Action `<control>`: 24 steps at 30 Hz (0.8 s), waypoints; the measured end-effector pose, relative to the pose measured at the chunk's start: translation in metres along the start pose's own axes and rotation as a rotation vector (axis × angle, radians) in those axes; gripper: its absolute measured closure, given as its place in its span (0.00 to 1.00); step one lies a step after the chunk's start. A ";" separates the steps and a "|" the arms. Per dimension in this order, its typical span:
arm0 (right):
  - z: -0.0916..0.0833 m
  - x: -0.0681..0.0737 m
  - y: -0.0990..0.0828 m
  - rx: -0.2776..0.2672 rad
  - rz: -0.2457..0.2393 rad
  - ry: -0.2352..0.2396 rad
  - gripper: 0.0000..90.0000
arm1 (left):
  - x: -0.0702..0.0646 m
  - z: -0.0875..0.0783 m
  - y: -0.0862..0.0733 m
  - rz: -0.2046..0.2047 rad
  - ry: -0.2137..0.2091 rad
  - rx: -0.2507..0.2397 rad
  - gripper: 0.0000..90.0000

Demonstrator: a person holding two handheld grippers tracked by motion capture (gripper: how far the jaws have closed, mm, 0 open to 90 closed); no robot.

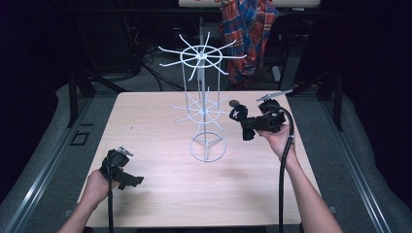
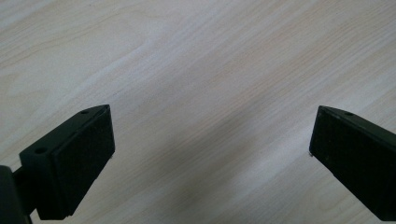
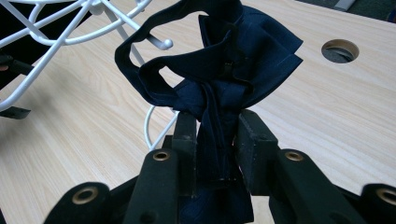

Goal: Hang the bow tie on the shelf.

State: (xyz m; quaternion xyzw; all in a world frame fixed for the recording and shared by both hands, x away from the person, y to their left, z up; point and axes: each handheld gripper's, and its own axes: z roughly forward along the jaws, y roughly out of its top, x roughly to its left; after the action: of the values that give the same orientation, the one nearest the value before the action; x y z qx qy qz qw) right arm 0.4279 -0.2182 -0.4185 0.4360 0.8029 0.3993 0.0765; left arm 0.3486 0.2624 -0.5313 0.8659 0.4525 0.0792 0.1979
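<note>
On the right side of the light wooden desk point(image 1: 160, 121), the right tool point(image 1: 241, 118) is held level above the surface, pointing toward the white wire rotating display rack with radiating hooks point(image 1: 203, 109). Its jaws are clamped tight on a dark navy fabric bow tie with a looped strap point(image 3: 219, 79); in the right gripper view point(image 3: 215, 135) the folded cloth is pinched between the two black pads, with the bow and its strap rising out above them. The strap loop hangs around or just in front of the ball-tipped end of one white hook of the rack's lower ring; whether it truly rests on the hook I cannot tell. Behind the bow tie, a round hole in the desk point(image 3: 340, 50) shows toward the far edge.

Near the front left corner of the desk, the left tool point(image 1: 130, 180) is held low over the wood, well apart from the rack. In the left gripper view point(image 2: 212, 140) its two black jaws stand wide apart with bare desk between them, gripping nothing.

Beyond the desk, a red and blue plaid cloth point(image 1: 248, 34) hangs in the dark background.
</note>
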 end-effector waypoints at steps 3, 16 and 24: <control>0.003 0.002 0.001 0.008 -0.004 0.003 0.78 | 0.001 -0.001 -0.002 -0.004 0.002 -0.001 0.00; 0.015 0.008 0.007 0.026 -0.029 0.019 0.78 | 0.003 -0.004 -0.010 -0.026 0.012 -0.004 0.00; 0.021 0.009 0.008 0.044 -0.042 0.023 0.78 | 0.004 -0.005 -0.012 -0.029 0.012 -0.001 0.00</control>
State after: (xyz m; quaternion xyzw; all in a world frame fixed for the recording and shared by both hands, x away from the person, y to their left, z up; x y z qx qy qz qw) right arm 0.4370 -0.1968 -0.4246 0.4161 0.8212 0.3848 0.0662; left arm 0.3399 0.2729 -0.5317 0.8588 0.4660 0.0819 0.1964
